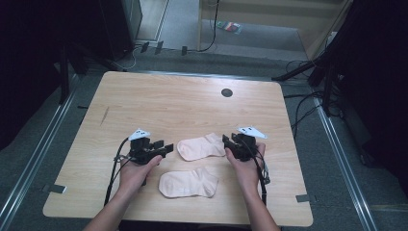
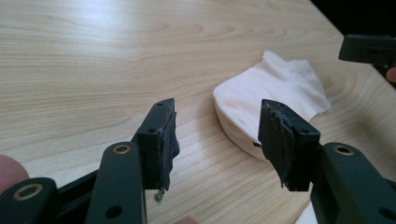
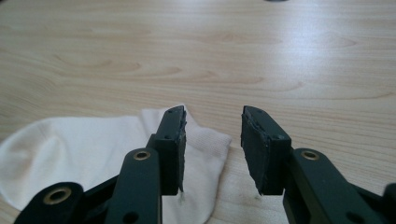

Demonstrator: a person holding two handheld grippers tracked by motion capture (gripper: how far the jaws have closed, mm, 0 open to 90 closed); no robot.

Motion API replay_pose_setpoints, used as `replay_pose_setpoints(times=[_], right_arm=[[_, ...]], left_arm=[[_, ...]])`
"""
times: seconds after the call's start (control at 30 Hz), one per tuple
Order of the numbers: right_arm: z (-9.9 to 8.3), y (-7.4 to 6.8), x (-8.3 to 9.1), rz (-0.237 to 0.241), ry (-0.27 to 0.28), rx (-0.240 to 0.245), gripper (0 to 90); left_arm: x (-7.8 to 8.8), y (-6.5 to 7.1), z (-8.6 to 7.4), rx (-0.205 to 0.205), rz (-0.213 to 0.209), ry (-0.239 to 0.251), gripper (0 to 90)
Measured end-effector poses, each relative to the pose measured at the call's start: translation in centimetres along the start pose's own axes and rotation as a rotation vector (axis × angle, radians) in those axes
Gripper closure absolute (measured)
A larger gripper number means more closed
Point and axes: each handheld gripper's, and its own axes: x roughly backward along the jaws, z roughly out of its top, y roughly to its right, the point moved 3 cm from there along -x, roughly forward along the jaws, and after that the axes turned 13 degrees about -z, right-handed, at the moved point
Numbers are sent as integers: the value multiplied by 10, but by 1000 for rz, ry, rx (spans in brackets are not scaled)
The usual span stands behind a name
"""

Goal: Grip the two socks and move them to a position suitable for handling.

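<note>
Two pale pink socks lie on the bench [image 1: 144,96] — the far sock [image 1: 201,146] stretched between the two hands, the near sock [image 1: 188,183] just in front of it, closer to the person and apart from both tools. The work in hand looks like taking up the far sock by its two ends, toe at the left and cuff at the right.

To do that well, I would judge each hand-held gripper should come down low and flat to the wood so one jaw slides under the fabric edge rather than pushing the sock along; both ends should be pinched before any lift, so the sock rises level and does not drag across the near sock.

The left hand-held gripper [image 1: 166,148] lies nearly level, aimed rightward at the toe; in the left gripper view [image 2: 217,135] its jaws stand about half apart with nothing between them, the toe [image 2: 268,93] just beyond the tips. The right hand-held gripper [image 1: 226,142] points leftward at the cuff — in the right gripper view [image 3: 212,140] its jaws are parted and bare, one jaw over the cuff edge [image 3: 205,140] and the other over bare wood, gripping nothing. Both wrists sit low, forearms coming in from the near edge
</note>
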Motion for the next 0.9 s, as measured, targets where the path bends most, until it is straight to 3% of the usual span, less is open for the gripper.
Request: replay_pose_setpoints(times=[0.13, 0.23, 0.37, 0.63, 0.8, 0.9], right_arm=[[-4, 0, -11, -31, -31, 31, 606], [-5, 5, -19, -40, -43, 11, 604], [-8, 7, -27, -36, -62, 22, 590], [-12, 4, -34, -6, -83, 14, 570], [-14, 4, -34, -31, -96, 5, 639], [-13, 3, -33, -3, -94, -1, 687]], left_arm=[[-8, 4, 5, 0, -3, -23, 474], [-14, 8, 7, 3, 1, -28, 488], [-25, 10, 6, 17, 6, -52, 510], [-42, 7, 1, 20, 82, -117, 558], [-45, 8, 1, 7, 75, -121, 621], [-44, 7, 1, 3, 97, -121, 721]])
